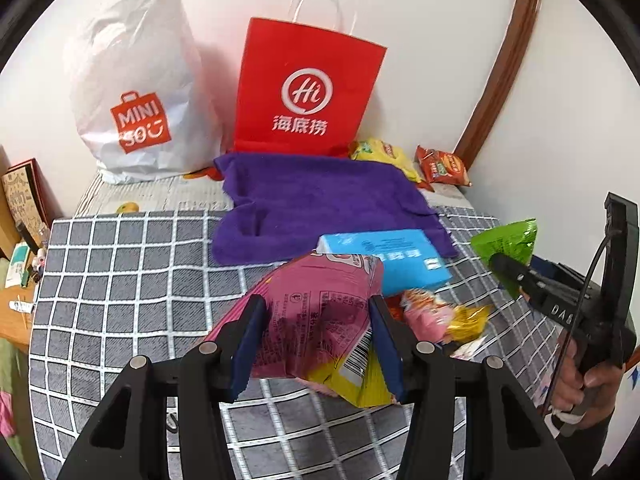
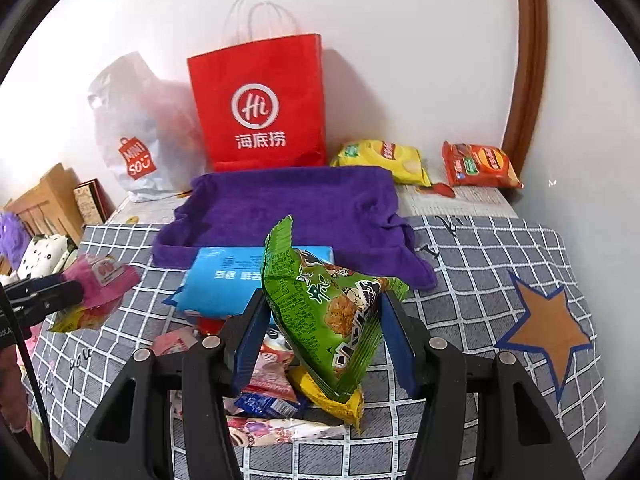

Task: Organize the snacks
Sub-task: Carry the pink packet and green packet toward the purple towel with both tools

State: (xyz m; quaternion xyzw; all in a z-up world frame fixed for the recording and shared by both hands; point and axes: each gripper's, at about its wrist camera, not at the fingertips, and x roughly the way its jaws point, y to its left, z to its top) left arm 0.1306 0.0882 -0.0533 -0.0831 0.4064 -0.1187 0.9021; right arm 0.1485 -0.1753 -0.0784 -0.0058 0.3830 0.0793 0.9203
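My left gripper (image 1: 318, 330) is shut on a pink snack packet (image 1: 316, 312) and holds it above the checked cloth; it also shows in the right wrist view (image 2: 102, 282). My right gripper (image 2: 320, 328) is shut on a green snack packet (image 2: 324, 308), also held up; it shows at the right in the left wrist view (image 1: 508, 242). Below them lies a pile of small snack packets (image 2: 272, 392) and a blue box (image 2: 228, 280). A purple towel (image 2: 296, 208) lies behind.
A red paper bag (image 2: 260, 108) and a white plastic bag (image 1: 136, 92) stand against the wall. A yellow chip bag (image 2: 384, 158) and an orange packet (image 2: 478, 164) lie at the back right. The grey checked cloth (image 2: 480, 264) covers the table. Clutter sits off the left edge.
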